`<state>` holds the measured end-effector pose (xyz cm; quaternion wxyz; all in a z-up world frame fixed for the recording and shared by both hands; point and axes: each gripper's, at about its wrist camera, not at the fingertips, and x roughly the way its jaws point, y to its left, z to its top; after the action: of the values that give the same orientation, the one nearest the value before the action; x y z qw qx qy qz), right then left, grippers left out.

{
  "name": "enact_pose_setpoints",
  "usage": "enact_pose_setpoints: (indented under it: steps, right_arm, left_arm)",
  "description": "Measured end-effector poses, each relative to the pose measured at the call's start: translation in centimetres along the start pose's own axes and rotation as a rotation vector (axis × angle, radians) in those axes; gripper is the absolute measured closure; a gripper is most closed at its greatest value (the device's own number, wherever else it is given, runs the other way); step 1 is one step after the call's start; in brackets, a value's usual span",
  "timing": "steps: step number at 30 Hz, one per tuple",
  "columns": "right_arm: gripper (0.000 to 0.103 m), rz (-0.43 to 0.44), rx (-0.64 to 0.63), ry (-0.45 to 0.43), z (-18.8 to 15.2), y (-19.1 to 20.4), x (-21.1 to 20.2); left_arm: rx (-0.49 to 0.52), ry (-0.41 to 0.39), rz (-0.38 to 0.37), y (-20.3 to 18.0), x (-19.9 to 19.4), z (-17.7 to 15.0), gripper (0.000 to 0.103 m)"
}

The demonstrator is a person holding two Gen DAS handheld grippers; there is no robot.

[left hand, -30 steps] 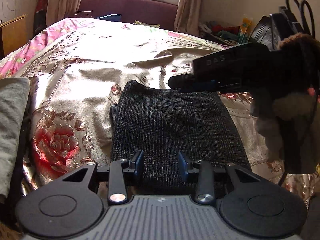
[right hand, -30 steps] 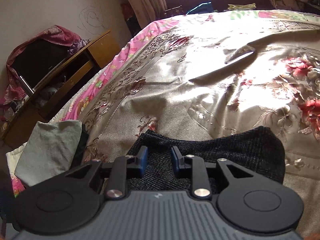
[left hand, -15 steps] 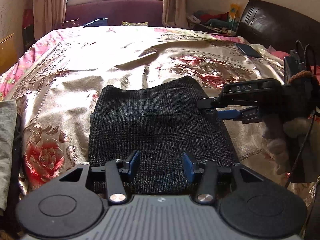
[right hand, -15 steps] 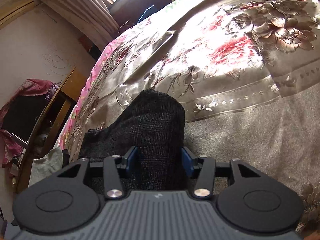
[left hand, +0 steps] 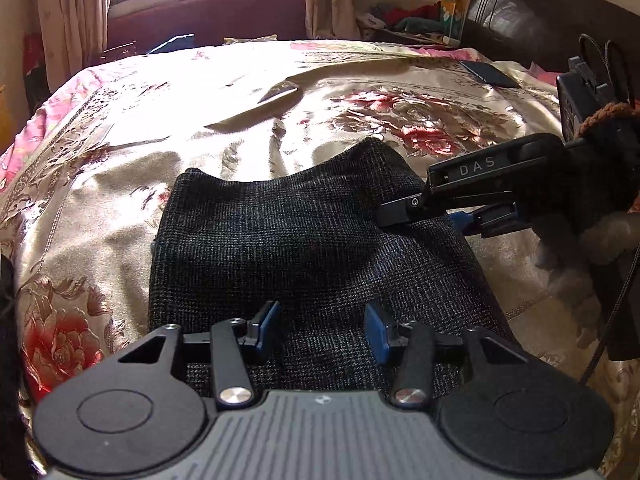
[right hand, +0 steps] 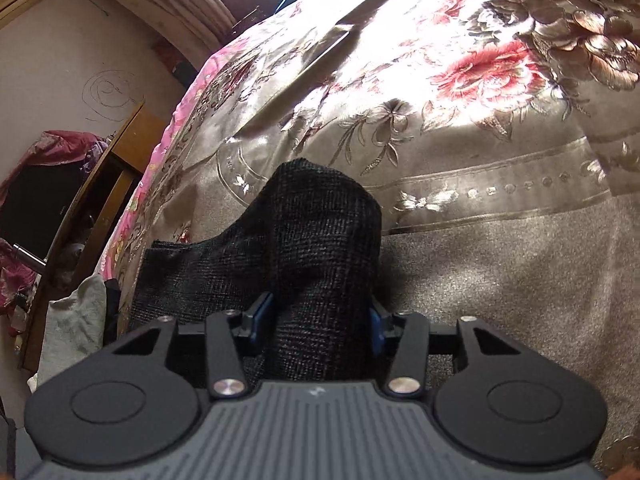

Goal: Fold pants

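Pants [left hand: 304, 240] lie folded into a compact dark rectangle near the bed's [left hand: 120, 168] near edge. Right gripper [right hand: 316, 320], jaws closing, clasps a raised fold; left gripper [left hand: 320, 320] hovers part-open. Final flattening likely remains.

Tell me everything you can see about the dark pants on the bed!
The pants are dark, almost black, in a rough woven cloth with a fine grid pattern. They lie folded into a thick block on the shiny flowered bedspread. The far right corner humps up where the right gripper has a fold of cloth between its jaws, which have just been closing. The left gripper hangs over the near edge, jaws apart, not pinching it.
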<state>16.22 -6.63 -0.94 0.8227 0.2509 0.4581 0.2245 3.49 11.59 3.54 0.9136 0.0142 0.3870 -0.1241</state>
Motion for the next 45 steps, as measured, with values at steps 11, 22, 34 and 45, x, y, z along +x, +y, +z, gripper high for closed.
enact_pose_setpoints:
  steps: [11,22,34,45]
  right_arm:
    - [0.047,0.107,0.076,0.097,-3.2,-1.0,-0.9]
    - [0.032,0.131,0.022,0.110,-3.1,-0.2,0.5]
    - [0.063,0.010,-0.113,0.082,-3.5,2.3,-1.1]
    - [0.065,-0.091,-0.173,0.070,-3.8,1.3,-4.5]
  left_arm:
    - [-0.099,-0.022,0.016,5.5,-0.7,-0.2,0.037]
    - [-0.265,0.065,-0.036,8.5,1.8,-1.1,0.020]
    - [-0.244,0.100,-0.051,6.6,2.0,-0.9,0.017]
    - [-0.149,0.111,-0.083,2.2,2.0,-0.6,0.020]
